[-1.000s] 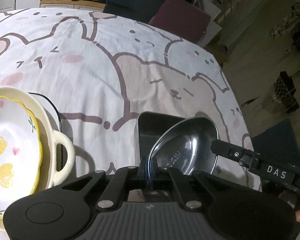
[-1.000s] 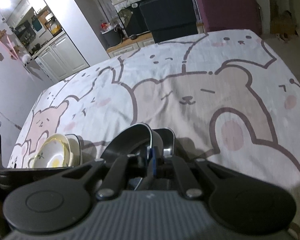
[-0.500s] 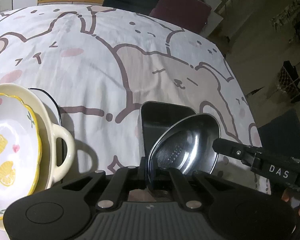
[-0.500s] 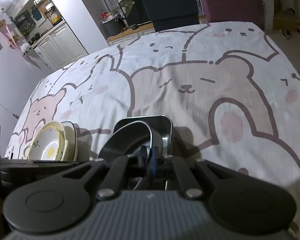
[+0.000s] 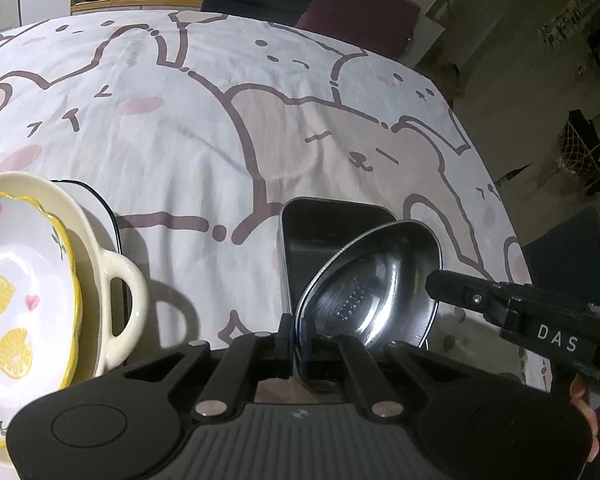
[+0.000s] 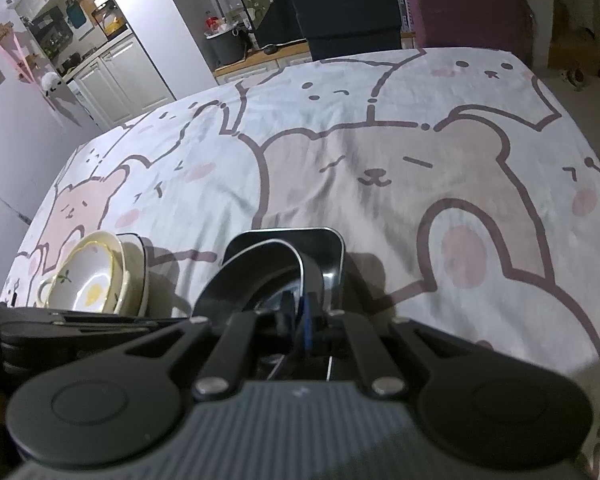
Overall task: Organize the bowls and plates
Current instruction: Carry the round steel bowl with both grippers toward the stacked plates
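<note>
A shiny steel plate (image 5: 374,292) is tilted up above a dark square steel tray (image 5: 320,232) on the bear-print cloth. My left gripper (image 5: 298,340) is shut on the plate's near rim. My right gripper (image 6: 302,320) is shut on the plate's other rim (image 6: 268,276), and its black body shows in the left wrist view (image 5: 532,320). The tray also shows in the right wrist view (image 6: 332,248). To the left stands a stack: a lemon-print bowl (image 5: 20,300) in a cream handled dish (image 5: 112,292) on a dark-rimmed plate (image 5: 100,208); it also shows in the right wrist view (image 6: 92,280).
The table's right edge (image 5: 500,208) drops to the floor, with a dark chair (image 5: 572,256) beside it. Dark and maroon boxes (image 6: 460,12) stand beyond the far edge. Kitchen cabinets (image 6: 120,76) lie at far left.
Both grippers, still holding the steel plate, have shifted slightly; more of the dark tray shows behind the plate. The bowl stack has not moved.
</note>
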`<state>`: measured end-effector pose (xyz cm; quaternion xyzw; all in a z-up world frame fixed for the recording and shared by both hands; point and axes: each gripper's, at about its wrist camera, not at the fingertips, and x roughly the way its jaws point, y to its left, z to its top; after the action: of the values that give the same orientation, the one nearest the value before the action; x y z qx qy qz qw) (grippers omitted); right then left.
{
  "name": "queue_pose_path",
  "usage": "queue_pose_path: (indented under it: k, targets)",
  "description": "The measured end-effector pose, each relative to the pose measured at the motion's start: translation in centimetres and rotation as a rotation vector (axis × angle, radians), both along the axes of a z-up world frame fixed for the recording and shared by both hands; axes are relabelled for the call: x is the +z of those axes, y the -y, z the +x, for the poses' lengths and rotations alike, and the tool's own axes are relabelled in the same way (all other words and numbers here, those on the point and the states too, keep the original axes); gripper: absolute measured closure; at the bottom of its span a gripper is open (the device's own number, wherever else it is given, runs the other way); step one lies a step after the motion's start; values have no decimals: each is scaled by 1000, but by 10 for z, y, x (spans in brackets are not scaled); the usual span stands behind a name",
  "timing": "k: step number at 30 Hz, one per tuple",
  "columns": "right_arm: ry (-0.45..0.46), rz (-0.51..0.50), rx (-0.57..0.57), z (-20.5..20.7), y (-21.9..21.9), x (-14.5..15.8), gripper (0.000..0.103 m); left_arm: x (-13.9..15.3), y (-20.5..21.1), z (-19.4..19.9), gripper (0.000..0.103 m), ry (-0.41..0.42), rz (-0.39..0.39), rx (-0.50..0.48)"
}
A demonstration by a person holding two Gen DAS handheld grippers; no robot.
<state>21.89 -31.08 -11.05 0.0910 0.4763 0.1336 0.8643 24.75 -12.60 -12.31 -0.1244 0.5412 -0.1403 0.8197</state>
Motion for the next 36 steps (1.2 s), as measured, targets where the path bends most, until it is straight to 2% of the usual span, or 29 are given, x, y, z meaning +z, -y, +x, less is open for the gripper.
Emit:
queue_pose_path:
  k: [15,20,36]
  targets:
    - [-52,-34,-27,13,-3,-13,98,-3,1,2,100,-4,6,-1]
    - [-49,-50,-28,17,-8,-15,98,-4,2,4,95,-6,-1,-3]
    - [-51,-88,-52,31,-14,-20,100,-4,3,7,94,-3,1,-1]
